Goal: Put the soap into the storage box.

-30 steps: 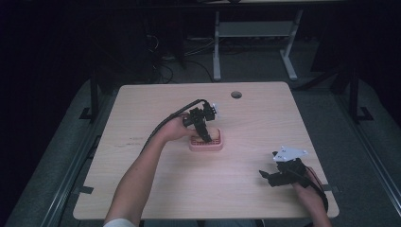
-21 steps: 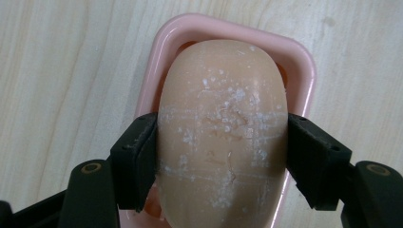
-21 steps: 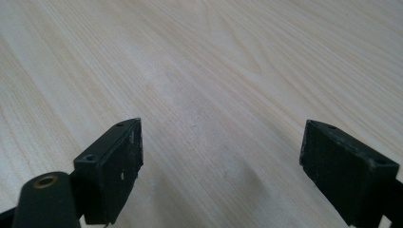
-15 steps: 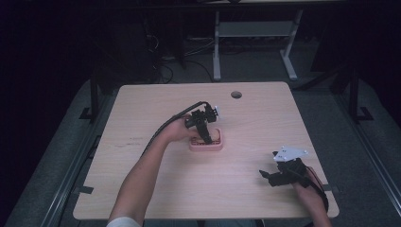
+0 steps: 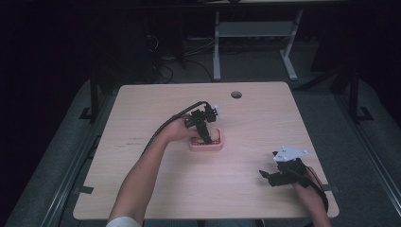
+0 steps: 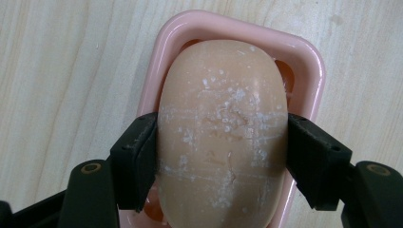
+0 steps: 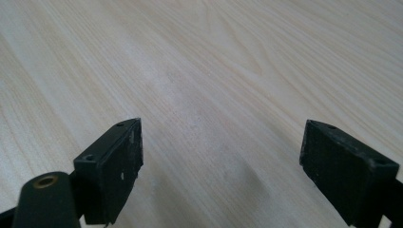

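A peach-coloured bar of soap (image 6: 223, 128) with white flecks lies in a pink soap dish (image 6: 311, 61) at the middle of the table. My left gripper (image 6: 222, 156) points straight down over the dish (image 5: 206, 145), and its two black jaws press against the bar's two long sides. In the high view the gripper (image 5: 204, 135) hides most of the soap. My right gripper (image 5: 267, 177) rests low near the table's front right corner, jaws wide apart over bare wood (image 7: 218, 161), nothing between them.
The light wooden table (image 5: 142, 109) has a round cable hole (image 5: 236, 94) near its far edge. A black cable runs from the left gripper along the forearm (image 5: 142, 175). Dark floor, a white desk frame (image 5: 217, 42) and cables lie beyond the table.
My left gripper has stayed over the dish, shifting only slightly. The right gripper has not moved.
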`<state>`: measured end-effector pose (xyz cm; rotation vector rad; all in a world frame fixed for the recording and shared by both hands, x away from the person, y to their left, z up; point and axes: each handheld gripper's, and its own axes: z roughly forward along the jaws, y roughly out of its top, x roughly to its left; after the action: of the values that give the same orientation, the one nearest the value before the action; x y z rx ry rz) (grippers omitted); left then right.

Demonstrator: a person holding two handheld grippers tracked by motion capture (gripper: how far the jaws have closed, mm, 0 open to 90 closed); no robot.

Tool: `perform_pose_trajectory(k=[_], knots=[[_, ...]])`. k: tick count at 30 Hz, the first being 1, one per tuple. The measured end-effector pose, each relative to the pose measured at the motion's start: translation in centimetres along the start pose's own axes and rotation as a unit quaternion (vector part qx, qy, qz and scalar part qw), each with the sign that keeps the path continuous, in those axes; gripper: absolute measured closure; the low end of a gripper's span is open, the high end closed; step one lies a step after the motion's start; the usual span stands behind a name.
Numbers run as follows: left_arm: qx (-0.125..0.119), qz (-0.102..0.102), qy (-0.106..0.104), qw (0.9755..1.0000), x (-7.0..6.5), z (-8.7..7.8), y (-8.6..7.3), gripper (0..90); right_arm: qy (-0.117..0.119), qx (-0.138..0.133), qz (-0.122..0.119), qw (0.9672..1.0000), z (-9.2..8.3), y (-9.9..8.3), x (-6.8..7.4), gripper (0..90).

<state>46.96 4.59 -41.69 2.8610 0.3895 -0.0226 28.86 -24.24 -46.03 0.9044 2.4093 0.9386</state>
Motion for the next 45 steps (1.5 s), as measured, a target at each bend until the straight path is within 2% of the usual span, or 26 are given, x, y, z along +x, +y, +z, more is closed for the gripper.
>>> perform_pose_trajectory(k=[8,10,14,19,25,29,36,45], knots=[[0.004,0.004,0.004,1.0000,-0.1,0.0,0.0,30.9,0.000,0.000,0.000,1.0000,0.0,0.0,0.0,13.8],[-0.002,0.003,0.003,1.0000,-0.1,-0.2,0.0,27.2,0.000,0.000,0.000,1.0000,0.0,0.0,0.0,13.8],[-0.003,0.005,0.009,0.9999,-0.2,-0.7,0.0,25.6,-0.001,0.000,0.000,1.0000,0.1,0.0,0.0,13.8],[-0.002,0.014,0.011,0.9998,-0.7,-1.0,0.0,25.4,0.000,0.002,0.003,1.0000,0.1,0.1,0.1,13.8],[-0.015,0.019,0.015,0.9996,-1.3,-2.0,-0.1,25.4,0.000,0.002,0.001,1.0000,0.0,0.0,0.1,13.8],[-0.022,0.027,0.021,0.9992,-2.0,-2.7,-0.5,25.5,-0.002,-0.001,0.003,1.0000,0.0,0.1,0.0,13.8],[-0.035,0.028,0.026,0.9986,-2.7,-4.1,-1.3,25.5,-0.001,0.001,0.000,1.0000,0.1,0.2,0.2,13.8],[-0.037,0.026,0.029,0.9986,-3.2,-4.6,-2.0,25.2,-0.003,0.001,-0.004,1.0000,0.1,0.2,0.1,13.8]])
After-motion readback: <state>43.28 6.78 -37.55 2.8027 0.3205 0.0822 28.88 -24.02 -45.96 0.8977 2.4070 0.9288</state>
